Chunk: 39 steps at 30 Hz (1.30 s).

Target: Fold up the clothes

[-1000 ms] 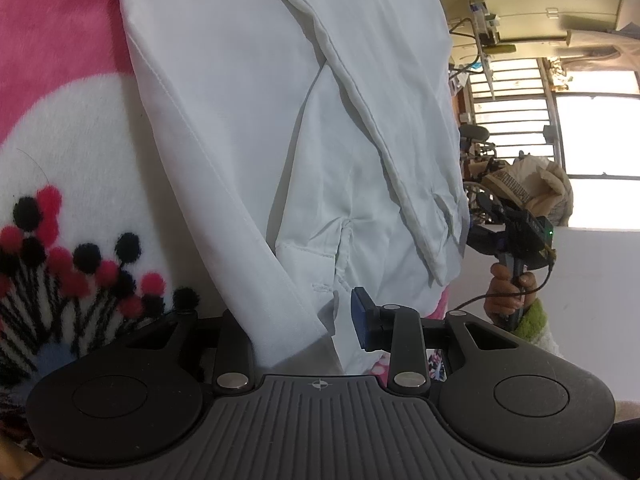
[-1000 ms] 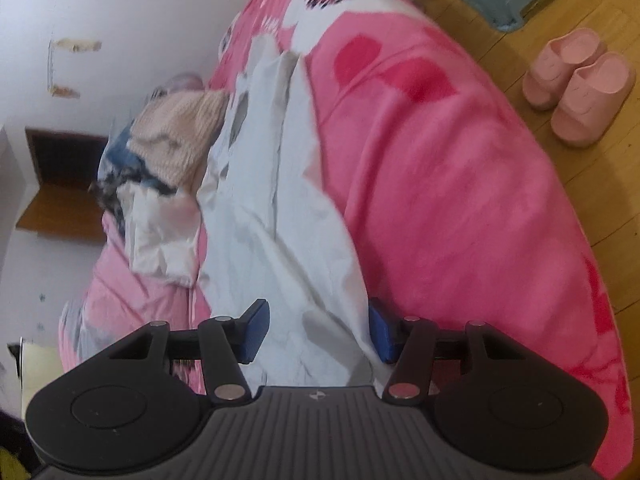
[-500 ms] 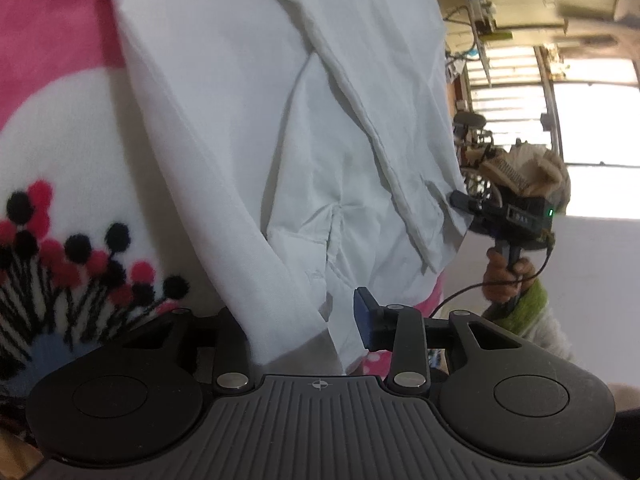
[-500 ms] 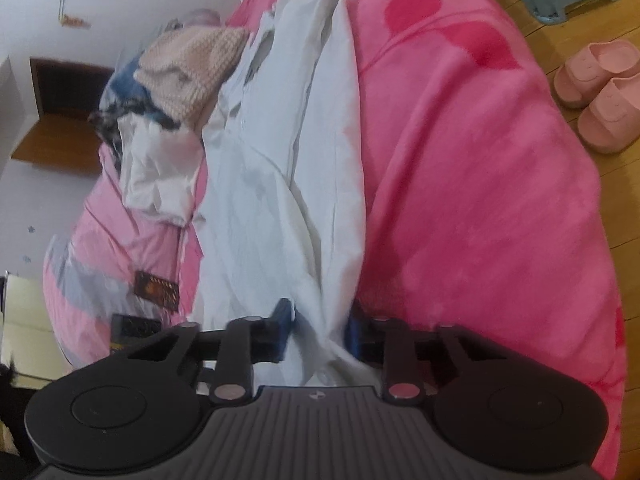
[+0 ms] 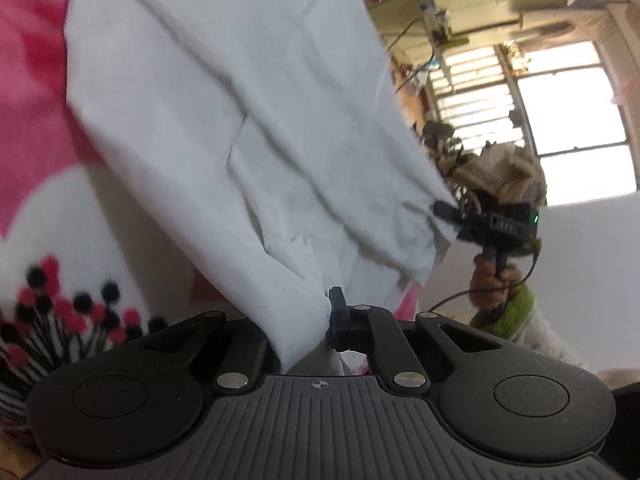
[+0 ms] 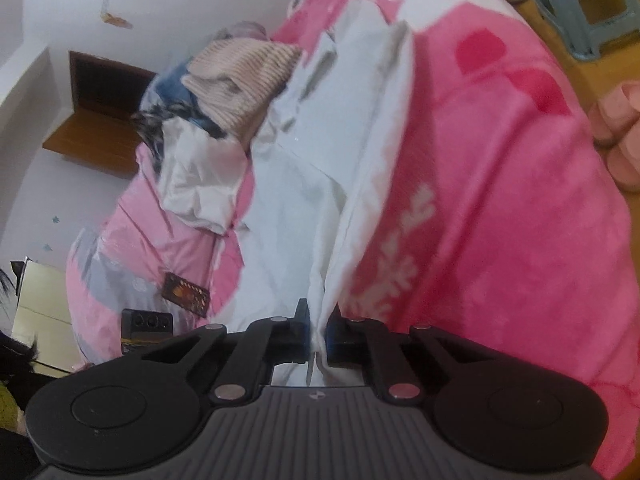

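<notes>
Stretched between two grippers, a white garment [image 5: 248, 128] rises off a pink blanket [image 6: 500, 200] on a bed. At lower centre of the left wrist view, the left gripper [image 5: 308, 320] is clamped on one edge of the cloth. At lower centre of the right wrist view, the right gripper [image 6: 318, 330] pinches another edge, likely so both ends lift evenly for a fold. At upper left of that view, a heap of other clothes [image 6: 224, 92] sits beside the garment. No basket or box shows; a blue stool [image 6: 580, 4] and pink slippers [image 6: 618, 132] stand on the floor at right.
</notes>
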Tool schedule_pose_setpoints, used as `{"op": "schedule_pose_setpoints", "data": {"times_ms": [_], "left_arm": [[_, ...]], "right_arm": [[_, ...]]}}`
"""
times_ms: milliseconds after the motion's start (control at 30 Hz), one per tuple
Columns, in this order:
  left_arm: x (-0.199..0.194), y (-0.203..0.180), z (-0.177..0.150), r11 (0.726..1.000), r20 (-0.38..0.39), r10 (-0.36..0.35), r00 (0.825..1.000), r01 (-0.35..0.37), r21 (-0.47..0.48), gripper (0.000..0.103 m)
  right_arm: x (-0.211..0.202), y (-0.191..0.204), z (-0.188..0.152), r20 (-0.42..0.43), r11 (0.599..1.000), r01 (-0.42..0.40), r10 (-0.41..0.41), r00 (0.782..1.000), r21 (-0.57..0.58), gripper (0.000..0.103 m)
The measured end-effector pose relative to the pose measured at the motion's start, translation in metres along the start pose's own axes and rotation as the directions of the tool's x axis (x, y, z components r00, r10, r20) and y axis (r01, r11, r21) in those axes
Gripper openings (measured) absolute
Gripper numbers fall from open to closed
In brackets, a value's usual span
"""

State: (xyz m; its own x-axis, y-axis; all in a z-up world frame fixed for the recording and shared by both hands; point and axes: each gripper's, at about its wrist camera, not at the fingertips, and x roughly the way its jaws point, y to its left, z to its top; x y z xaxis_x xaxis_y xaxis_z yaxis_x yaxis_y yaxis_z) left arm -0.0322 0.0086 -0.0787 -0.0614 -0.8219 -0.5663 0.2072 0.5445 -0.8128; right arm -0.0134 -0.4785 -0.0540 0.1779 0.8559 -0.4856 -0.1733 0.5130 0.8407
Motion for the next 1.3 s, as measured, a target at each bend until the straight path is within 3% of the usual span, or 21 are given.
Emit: {"op": "schedule_pose_setpoints", "data": {"times_ms": [333,633,933,1300], "left_arm": [[-0.042,-0.011,0.054,0.999,0.19,0.006,0.982,-0.014,0.04,0.006],[-0.049,0.001,0.117,0.998,0.271,0.057,0.961,-0.064,0.018,0.006],[-0.055,0.03,0.174,0.994,0.318,0.113,0.941,-0.105,-0.041,0.005],[-0.041,0.055,0.219,0.99,0.322,0.14,0.936,-0.124,-0.068,0.006]], "right_arm": [[0.013,0.032,0.051,0.079,0.994,-0.066,0.072,0.994,-0.082,0.007],[0.052,0.032,0.121,0.102,0.989,-0.104,0.115,0.988,-0.106,0.007],[0.09,0.011,0.184,0.155,0.99,-0.113,0.126,0.98,-0.084,0.007],[0.115,-0.04,0.209,0.23,0.991,-0.133,0.123,0.965,0.027,0.007]]}}
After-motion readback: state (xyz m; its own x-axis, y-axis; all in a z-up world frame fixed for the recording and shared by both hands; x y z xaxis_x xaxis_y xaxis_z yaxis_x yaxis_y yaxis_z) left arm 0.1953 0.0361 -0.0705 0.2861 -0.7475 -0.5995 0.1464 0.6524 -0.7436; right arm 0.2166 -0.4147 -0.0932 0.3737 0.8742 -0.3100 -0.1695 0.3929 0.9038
